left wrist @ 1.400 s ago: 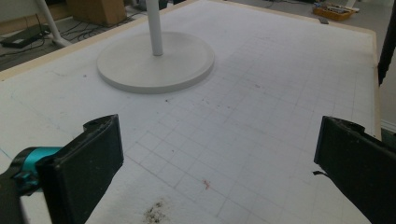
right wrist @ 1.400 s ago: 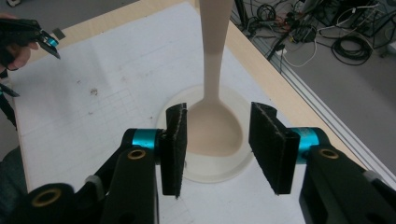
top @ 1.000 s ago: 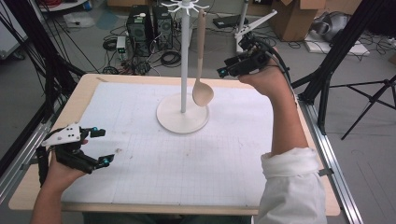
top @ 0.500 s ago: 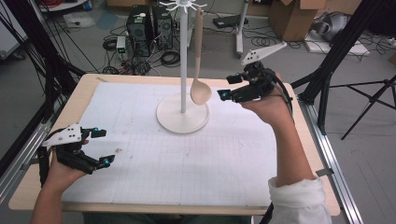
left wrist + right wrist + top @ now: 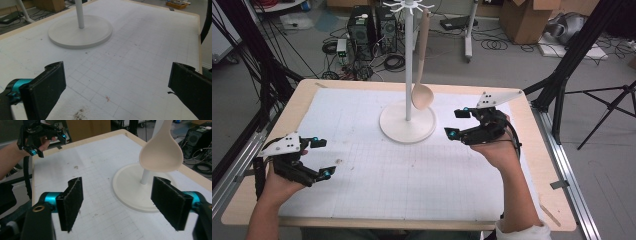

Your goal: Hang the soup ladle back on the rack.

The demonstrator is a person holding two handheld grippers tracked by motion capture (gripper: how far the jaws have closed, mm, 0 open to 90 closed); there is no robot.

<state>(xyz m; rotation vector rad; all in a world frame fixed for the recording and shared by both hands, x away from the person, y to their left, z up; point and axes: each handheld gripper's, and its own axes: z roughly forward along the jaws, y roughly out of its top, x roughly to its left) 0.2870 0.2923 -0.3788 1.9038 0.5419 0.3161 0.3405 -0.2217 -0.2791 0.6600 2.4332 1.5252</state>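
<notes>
Ahead of the right gripper [image 5: 460,123], jaws spread wide and empty, stands the white rack [image 5: 407,121] on the gridded mat [image 5: 412,175]. From its top hooks hangs the wooden spoon [image 5: 422,65], long axis vertical, bowl lowest, just beyond and above the jaws. The left gripper [image 5: 321,158], also wide open, lies well apart, so the right looks better placed.
</notes>
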